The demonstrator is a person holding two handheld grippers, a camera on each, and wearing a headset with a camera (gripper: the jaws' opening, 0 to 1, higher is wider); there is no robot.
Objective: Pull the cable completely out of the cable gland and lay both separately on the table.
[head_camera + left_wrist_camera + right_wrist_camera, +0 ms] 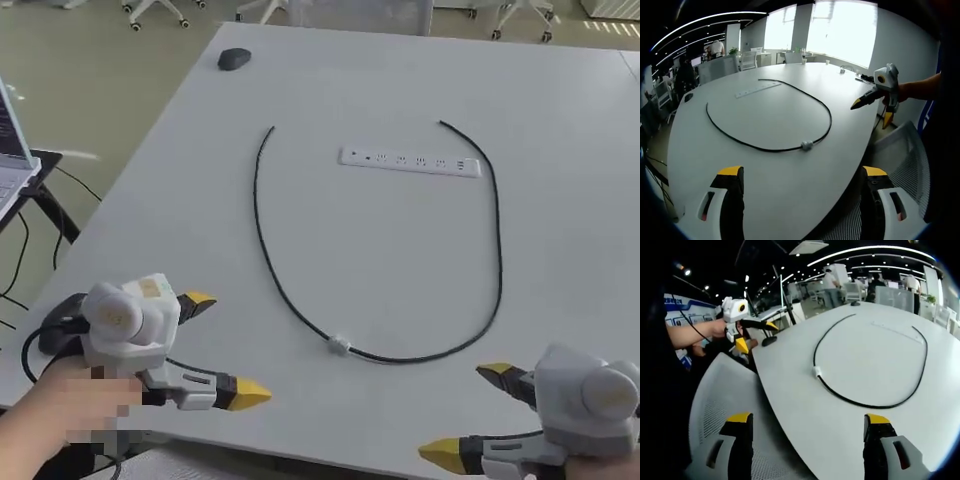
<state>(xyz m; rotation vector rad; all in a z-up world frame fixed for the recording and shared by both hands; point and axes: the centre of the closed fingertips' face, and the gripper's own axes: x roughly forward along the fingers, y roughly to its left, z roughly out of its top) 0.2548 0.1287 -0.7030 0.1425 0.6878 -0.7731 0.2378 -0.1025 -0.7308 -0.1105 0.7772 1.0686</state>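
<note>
1. The cable lies looped on the table, the gland threaded on its near bend.
2. The left gripper and right gripper hover nearby, jaws apart, empty.
3. Grip gland and cable just beside it; pull straight.

The head view looked down from above the near edge of the table, taking in its top out to the far edge. The left tool's camera sat low at the near-left edge, facing right and far. The right tool's sat low at the near-right edge, facing left and far (each caught the other tool). All three shared the looped cable, its gland and the power strip.
</note>
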